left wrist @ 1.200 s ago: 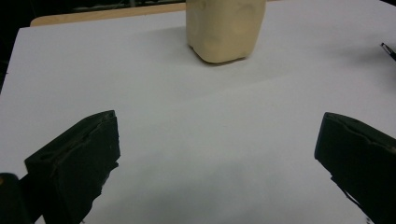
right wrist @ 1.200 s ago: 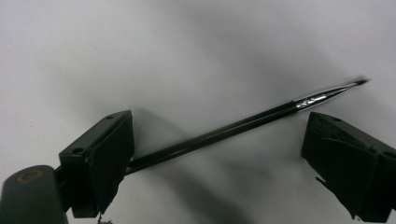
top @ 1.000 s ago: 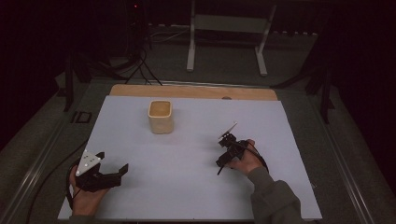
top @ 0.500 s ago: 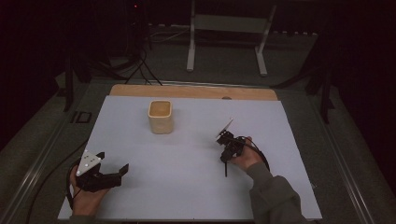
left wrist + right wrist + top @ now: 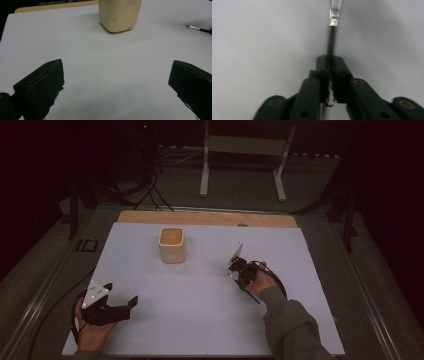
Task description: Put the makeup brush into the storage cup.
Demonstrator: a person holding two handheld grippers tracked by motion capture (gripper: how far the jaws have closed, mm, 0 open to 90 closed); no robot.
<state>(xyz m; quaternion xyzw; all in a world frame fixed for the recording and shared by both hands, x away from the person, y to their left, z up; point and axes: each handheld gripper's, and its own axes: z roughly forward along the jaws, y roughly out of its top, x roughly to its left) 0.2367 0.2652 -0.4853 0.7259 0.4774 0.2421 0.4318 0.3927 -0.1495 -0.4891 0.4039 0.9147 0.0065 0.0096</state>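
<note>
Matte beige, the rounded square cup [image 5: 172,245] stands near the desk's [image 5: 210,320] far edge. My right gripper [image 5: 329,65] pinches a thin dark rod with clear tip [image 5: 333,27]; my left gripper [image 5: 116,82] gapes wide at the near-left corner.

We see a dim lab: a white-covered bench [image 5: 200,320], a metal stand [image 5: 245,160] and cables [image 5: 150,190] on the floor behind.

The room is dim, and past the white table [image 5: 200,270] everything sinks into near black with a reddish cast. Light falls softly from above, leaving faint shadows beside the beige cup [image 5: 172,245]. The high view is grainy. Up close, the right gripper [image 5: 329,75] looks soft and slightly blurred.
</note>
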